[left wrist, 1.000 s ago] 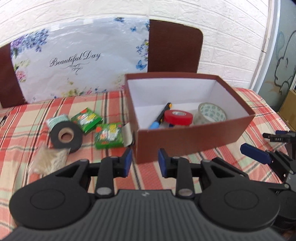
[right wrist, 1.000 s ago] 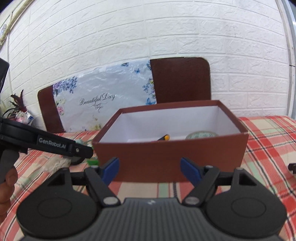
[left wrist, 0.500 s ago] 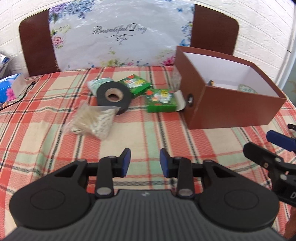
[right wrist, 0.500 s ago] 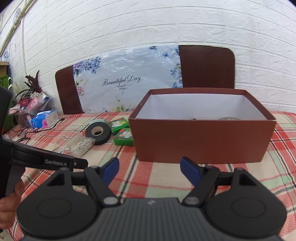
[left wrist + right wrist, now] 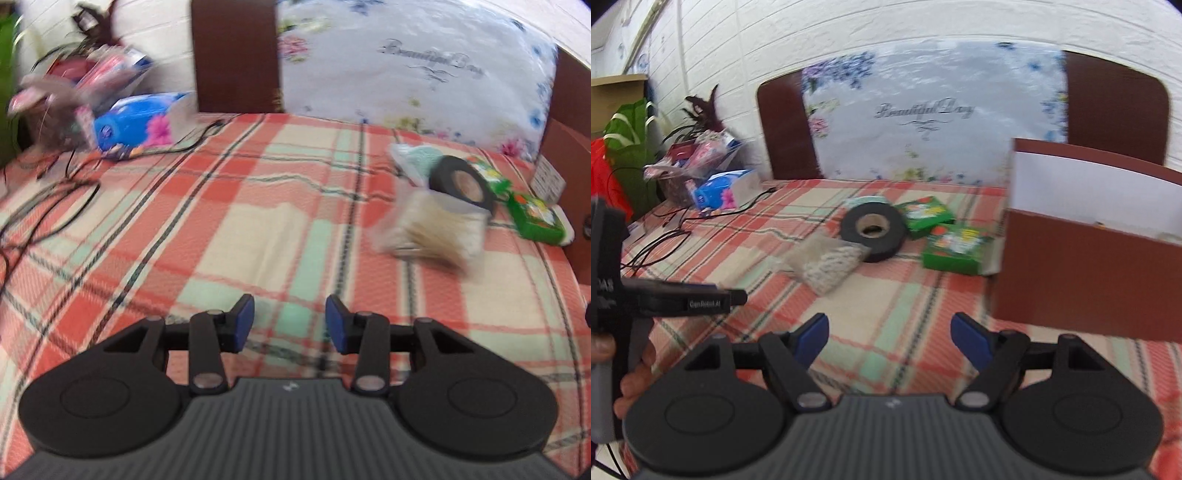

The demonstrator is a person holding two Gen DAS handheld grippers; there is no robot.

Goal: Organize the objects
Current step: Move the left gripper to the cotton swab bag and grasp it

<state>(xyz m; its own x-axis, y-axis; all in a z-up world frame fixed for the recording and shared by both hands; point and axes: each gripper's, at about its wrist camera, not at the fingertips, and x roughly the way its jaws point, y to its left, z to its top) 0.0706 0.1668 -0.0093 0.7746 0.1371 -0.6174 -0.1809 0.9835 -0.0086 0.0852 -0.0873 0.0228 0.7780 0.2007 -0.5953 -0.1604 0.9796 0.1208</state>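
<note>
Black tape roll (image 5: 873, 232) now sits ahead-right of the spread, empty left tool (image 5: 290, 321), swung away from the box (image 5: 1089, 273); pickup likely next.

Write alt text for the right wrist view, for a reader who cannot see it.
The open, empty right gripper hovers over a plaid tablecloth. Ahead lie a black tape roll, a clear bag of small pale pieces and two green packets, left of a brown box. The left gripper enters from the left.
</note>
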